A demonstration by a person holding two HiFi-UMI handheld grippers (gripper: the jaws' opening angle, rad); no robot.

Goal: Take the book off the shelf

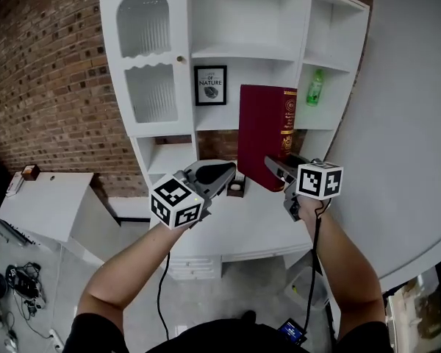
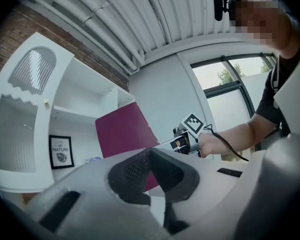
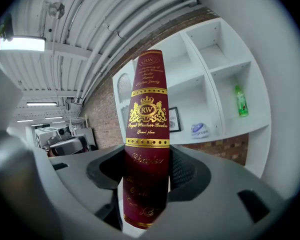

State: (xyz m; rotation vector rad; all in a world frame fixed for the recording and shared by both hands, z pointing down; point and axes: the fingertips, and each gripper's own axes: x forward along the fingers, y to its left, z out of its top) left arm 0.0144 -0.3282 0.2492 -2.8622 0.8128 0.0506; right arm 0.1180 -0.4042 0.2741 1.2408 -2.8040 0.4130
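Note:
A dark red book (image 1: pixel 261 131) with gold print on its spine stands upright in front of the white shelf unit (image 1: pixel 228 57), clear of its compartments. My right gripper (image 1: pixel 279 169) is shut on the book's lower spine end, and the spine (image 3: pixel 146 114) rises between its dark pads (image 3: pixel 187 171). The left gripper (image 1: pixel 224 173) hovers just left of the book, over the desk top, apart from it. Its pads meet with nothing between them (image 2: pixel 150 156). From the left gripper view the book's red cover (image 2: pixel 122 134) shows beside the right gripper (image 2: pixel 182 143).
A framed print (image 1: pixel 210 85) and a green bottle (image 1: pixel 314 88) sit on the shelves. A small dark box (image 1: pixel 236 187) stands on the white desk top (image 1: pixel 242 226). A grey wall (image 1: pixel 411 123) lies close on the right, a white table (image 1: pixel 44 204) at left.

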